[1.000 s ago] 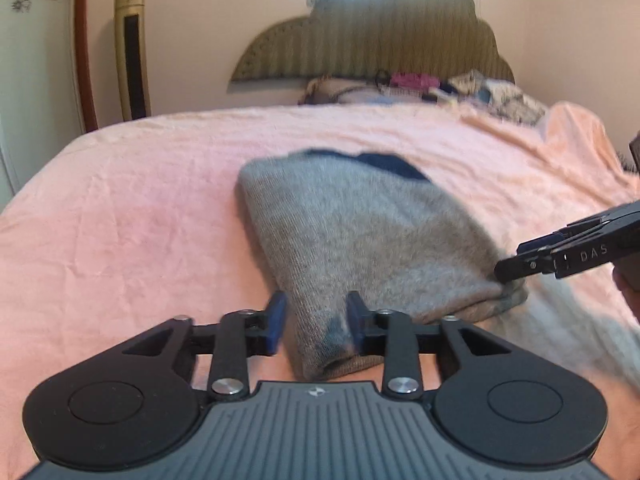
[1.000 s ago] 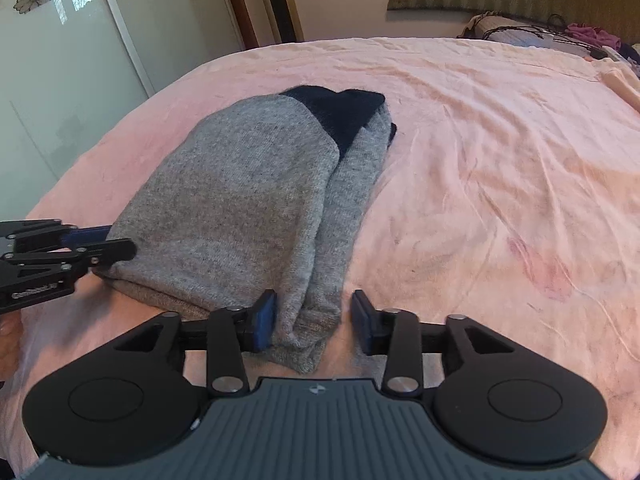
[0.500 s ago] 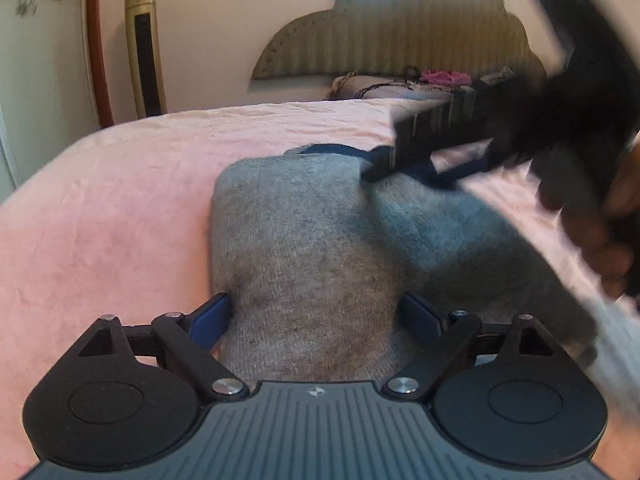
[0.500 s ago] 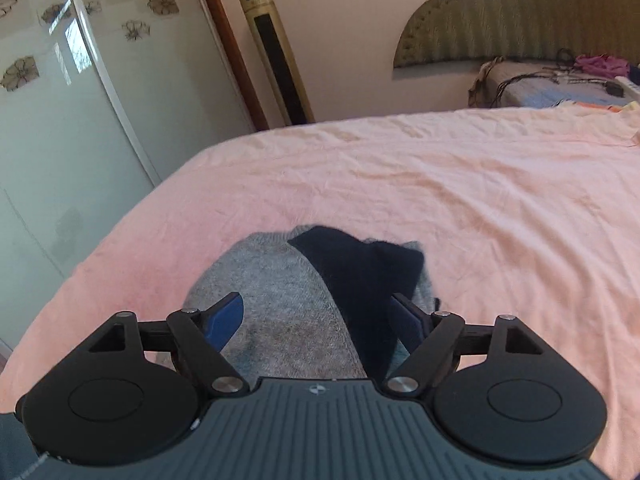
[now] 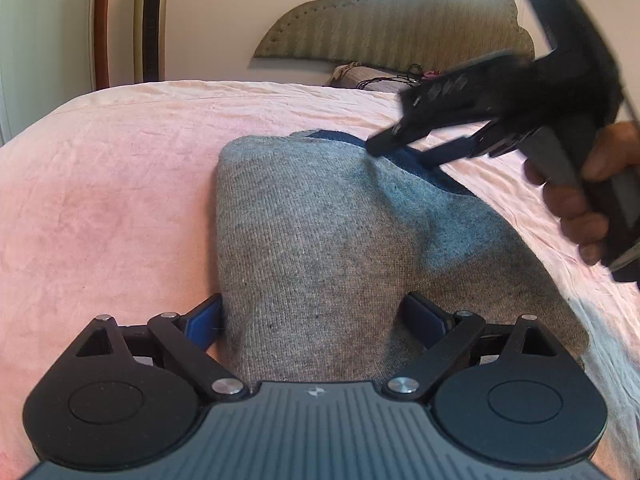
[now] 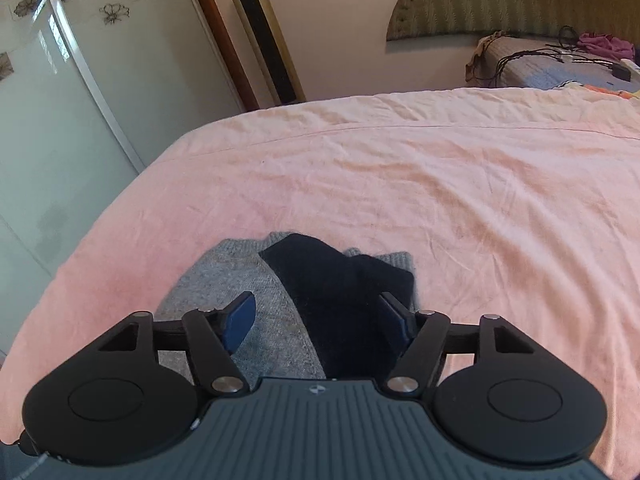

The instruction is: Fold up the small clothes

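Observation:
A folded grey knit garment [image 5: 320,220] with a navy end [image 5: 424,160] lies on the pink bedsheet [image 5: 100,200]. My left gripper [image 5: 316,316] stands over its near end. Its jaws are opening wide, with grey fabric between them; the left pad [image 5: 206,320] sits at the garment's left edge. In a person's hand [image 5: 580,208], my right gripper [image 5: 404,156] reaches down onto the far navy end. In the right wrist view, the right gripper [image 6: 318,316] straddles the navy part [image 6: 332,280] next to the grey knit [image 6: 224,276]. Its jaws are closing and the pads do not press the cloth.
The pink sheet [image 6: 440,180] spreads wide to the far side and right. A padded headboard [image 5: 400,20] and a pillow with cables [image 6: 552,60] lie at the bed's head. A gold tower unit [image 6: 264,40] and a flowered glass door [image 6: 60,100] stand past the bed's left edge.
The left gripper has opened wide and moved forward over the garment's near end. The right gripper has left the near hem and swung to the far navy end.

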Demonstrator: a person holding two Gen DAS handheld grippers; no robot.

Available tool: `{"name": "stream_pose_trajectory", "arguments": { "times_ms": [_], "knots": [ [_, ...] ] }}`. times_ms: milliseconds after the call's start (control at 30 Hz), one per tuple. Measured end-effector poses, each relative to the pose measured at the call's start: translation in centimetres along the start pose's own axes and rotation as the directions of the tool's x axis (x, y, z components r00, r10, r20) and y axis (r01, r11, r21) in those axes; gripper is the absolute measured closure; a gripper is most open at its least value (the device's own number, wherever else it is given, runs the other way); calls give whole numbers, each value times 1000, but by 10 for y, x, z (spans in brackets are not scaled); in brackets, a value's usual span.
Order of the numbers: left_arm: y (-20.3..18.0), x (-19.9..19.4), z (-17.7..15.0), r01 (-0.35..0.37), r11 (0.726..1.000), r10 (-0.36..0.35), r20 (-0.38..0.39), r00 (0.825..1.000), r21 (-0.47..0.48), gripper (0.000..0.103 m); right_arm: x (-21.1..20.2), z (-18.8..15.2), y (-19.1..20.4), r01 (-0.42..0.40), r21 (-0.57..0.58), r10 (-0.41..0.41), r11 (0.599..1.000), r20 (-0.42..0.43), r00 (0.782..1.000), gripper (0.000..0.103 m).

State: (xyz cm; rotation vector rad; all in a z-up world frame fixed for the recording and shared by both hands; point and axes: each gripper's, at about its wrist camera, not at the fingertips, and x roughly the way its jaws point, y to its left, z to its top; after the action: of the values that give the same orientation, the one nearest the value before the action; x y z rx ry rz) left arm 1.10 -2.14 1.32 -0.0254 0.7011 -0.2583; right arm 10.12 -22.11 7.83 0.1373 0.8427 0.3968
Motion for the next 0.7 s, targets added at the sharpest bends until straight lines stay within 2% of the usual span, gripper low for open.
{"name": "stream_pose_trajectory", "arguments": {
  "times_ms": [67,133,167,200,233,267,300,367,433,500,567,600,633,667,700],
  "knots": [
    [0,0,0,-1,1000,1,0,1000,-1,7,22,-4,-1,46,-39,-48,998,-59,997,32],
    [0,0,0,0,1000,0,1,1000,0,7,33,-11,-10,70,-68,-71,995,-10,997,30],
    [0,0,0,0,1000,0,0,1000,1,7,34,-10,-12,102,-57,-103,993,-15,995,29],
    [0,0,-1,-1,1000,1,0,1000,2,7,35,-9,-13,133,-46,-135,990,-44,990,19],
    [1,0,-1,-1,1000,1,1,1000,1,7,35,-8,-17,149,-3,-148,989,-85,985,16],
    [1,0,-1,-1,1000,1,1,1000,0,7,27,-9,-18,140,27,-138,990,-69,988,19],
    [1,-1,-1,-1,1000,1,2,1000,-3,7,16,-12,-16,138,30,-136,990,-46,990,26],
    [3,-6,-2,-9,1000,9,3,1000,-17,7,-13,-24,-6,126,12,-126,992,33,991,29],
    [9,-16,-5,2,998,-3,-8,1000,-59,8,-42,-40,0,66,21,-68,998,80,995,18],
    [17,-27,-9,56,991,-60,-26,998,-122,8,-63,-61,-1,10,33,-12,999,76,997,14],
    [25,-34,-10,105,975,-114,-37,993,-195,9,-66,-75,-9,-10,61,8,998,26,1000,19],
    [28,-35,-10,113,969,-125,-39,991,-222,9,-64,-83,-14,-14,80,14,997,-2,1000,34],
    [27,-35,-10,107,968,-119,-41,992,-228,20,-58,-89,-16,-48,86,51,995,-35,998,63],
    [25,-34,-9,75,976,-87,-50,995,-205,35,-56,-94,-16,-70,84,73,994,-35,997,63],
    [22,-34,-8,29,985,-41,-62,997,-172,63,-58,-97,-10,-60,57,62,997,-23,998,63]
  ]
}}
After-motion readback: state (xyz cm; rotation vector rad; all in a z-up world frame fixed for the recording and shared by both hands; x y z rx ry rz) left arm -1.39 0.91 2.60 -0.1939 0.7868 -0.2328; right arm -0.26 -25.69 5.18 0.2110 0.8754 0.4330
